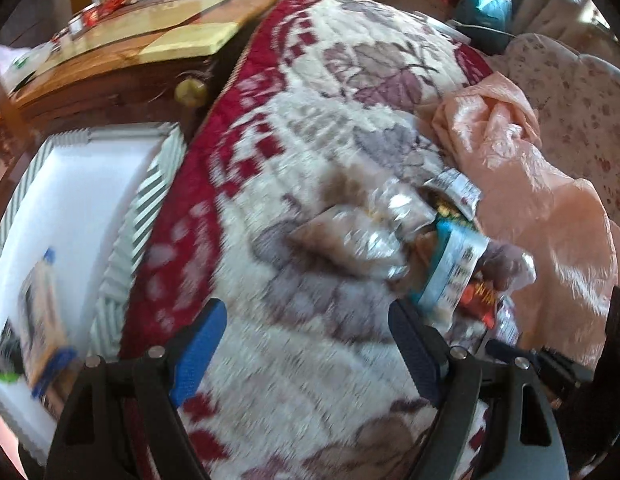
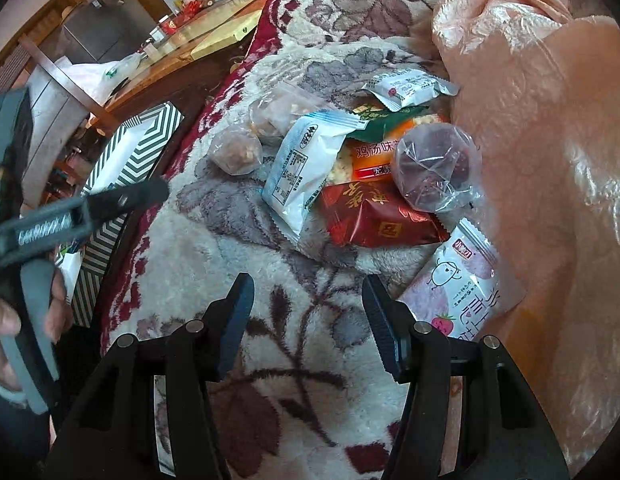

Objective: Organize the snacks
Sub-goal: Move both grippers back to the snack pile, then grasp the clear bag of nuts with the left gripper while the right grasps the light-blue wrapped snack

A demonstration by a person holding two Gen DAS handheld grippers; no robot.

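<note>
Several snack packets lie in a pile on a floral blanket [image 2: 318, 360]: a white and blue packet [image 2: 306, 168], a red packet [image 2: 378, 220], an orange packet [image 2: 374, 156], a clear bag of dark fruit [image 2: 434, 168], a pink strawberry packet [image 2: 462, 284], and clear bags of nuts [image 2: 236, 152]. My right gripper [image 2: 308, 324] is open and empty just in front of the pile. My left gripper [image 1: 310, 348] is open and empty over the blanket, left of the pile [image 1: 442, 248]; the view is blurred. A striped box [image 1: 86, 208] at the left holds a snack packet [image 1: 42, 320].
A peach plastic bag [image 2: 550, 120] lies right of the pile. A wooden table [image 1: 122, 64] with small items stands beyond the box. The left hand-held gripper body [image 2: 70, 216] shows at the left of the right wrist view.
</note>
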